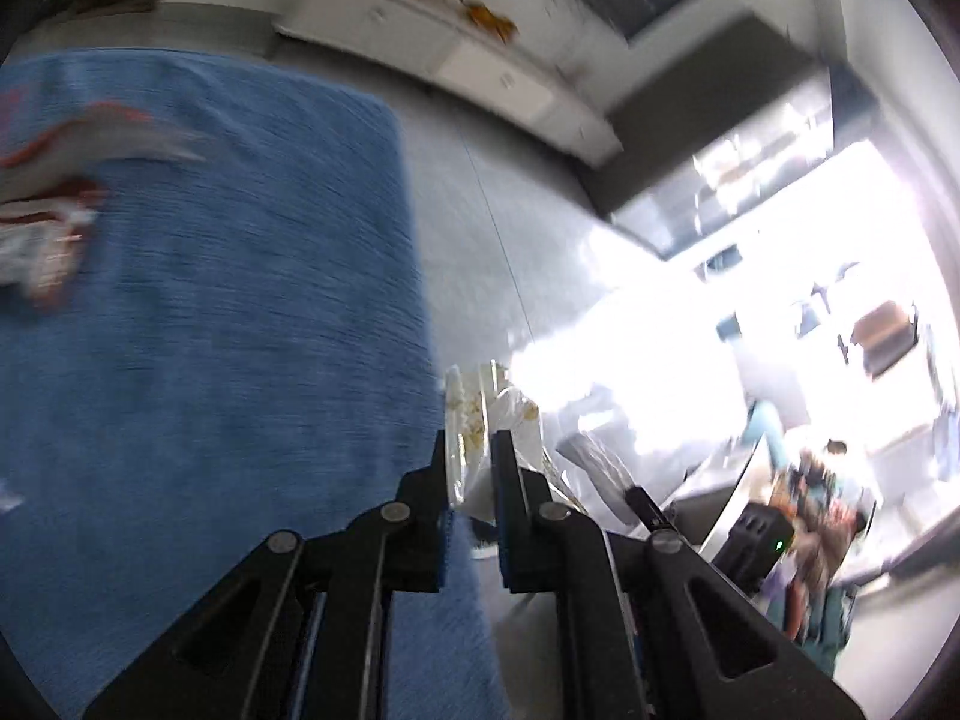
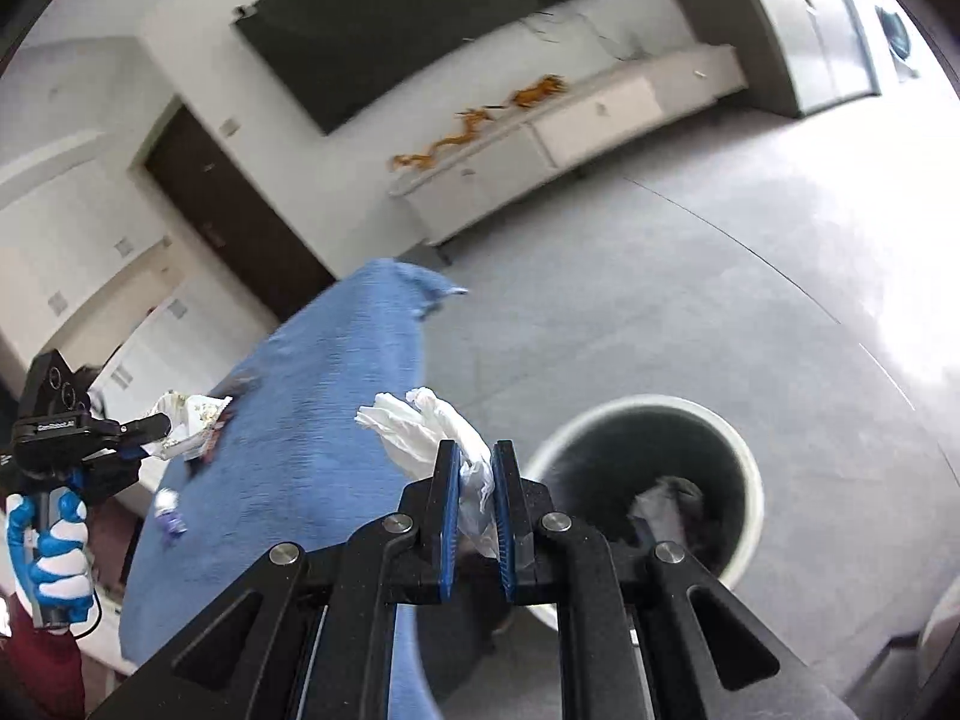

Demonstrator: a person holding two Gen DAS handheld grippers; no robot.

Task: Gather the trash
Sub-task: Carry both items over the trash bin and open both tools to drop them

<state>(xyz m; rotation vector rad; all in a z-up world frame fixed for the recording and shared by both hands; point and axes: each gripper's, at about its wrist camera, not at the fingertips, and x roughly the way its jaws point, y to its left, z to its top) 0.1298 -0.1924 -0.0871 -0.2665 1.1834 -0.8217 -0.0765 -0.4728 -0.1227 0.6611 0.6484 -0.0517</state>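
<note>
My left gripper (image 1: 470, 450) pinches one blurred stained wrapper (image 1: 465, 414), my right gripper (image 2: 476, 462) one white tissue (image 2: 420, 426); one bin (image 2: 645, 501) stands partly hidden.

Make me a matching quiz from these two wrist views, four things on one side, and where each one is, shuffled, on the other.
Things:
1. white tissue
2. stained wrapper
3. trash bin
4. small bottle

Places:
A. lying on the blue cloth
B. standing on the grey floor
C. pinched in the left gripper
D. pinched in the right gripper

Pairs: 1-D, 2-C, 3-B, 4-A
</note>
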